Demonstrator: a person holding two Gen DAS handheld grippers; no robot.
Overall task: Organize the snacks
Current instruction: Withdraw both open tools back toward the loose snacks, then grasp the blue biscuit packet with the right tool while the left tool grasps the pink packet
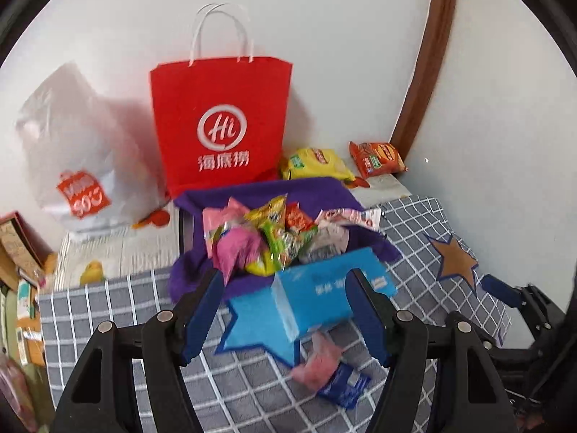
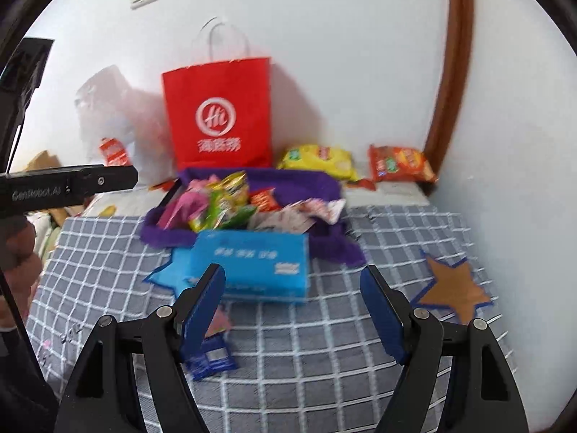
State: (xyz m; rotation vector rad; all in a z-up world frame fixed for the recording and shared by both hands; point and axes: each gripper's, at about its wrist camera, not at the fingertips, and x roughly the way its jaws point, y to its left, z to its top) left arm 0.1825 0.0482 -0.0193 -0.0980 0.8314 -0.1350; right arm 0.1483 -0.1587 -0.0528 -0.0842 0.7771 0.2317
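The work area is a bed covered by a grey checked sheet [image 2: 324, 342]. Items are listed from left to right.

White plastic bag [image 1: 72, 137]: stands against the wall. It is probably thin and limp; its contents cannot be identified.

Red paper bag [image 1: 220, 122]: stands upright against the wall with its handles raised. It probably handles as stiff but light.

Purple tray [image 1: 274, 189]: sits in front of the red paper bag and is heaped with mixed snack packets [image 1: 267, 238]. These are judged light, crinkly and slippery. Grip a packet at a sealed edge, not across the air-filled middle.

Blue box [image 1: 324, 288]: lies against the near edge of the purple tray. It appears to be stiff cardboard. Grip across its narrow sides.

Pink packet [image 1: 319, 361] and blue packet [image 1: 346, 384]: lie loose on the sheet, nearer the cameras than the blue box. Both look flat and soft. Pinch low, at an edge.

Yellow bag [image 1: 317, 164] and orange bag [image 1: 377, 157]: lie by the wall to the right of the red paper bag. They are likely puffed and crushable, so use light pressure.

Left tongs [image 1: 285, 299]: spread wide, with the blue box between the jaws. Contact cannot be confirmed, and nothing is gripped.

Right tongs [image 2: 292, 288]: spread wide, empty, above the sheet just short of the blue box.
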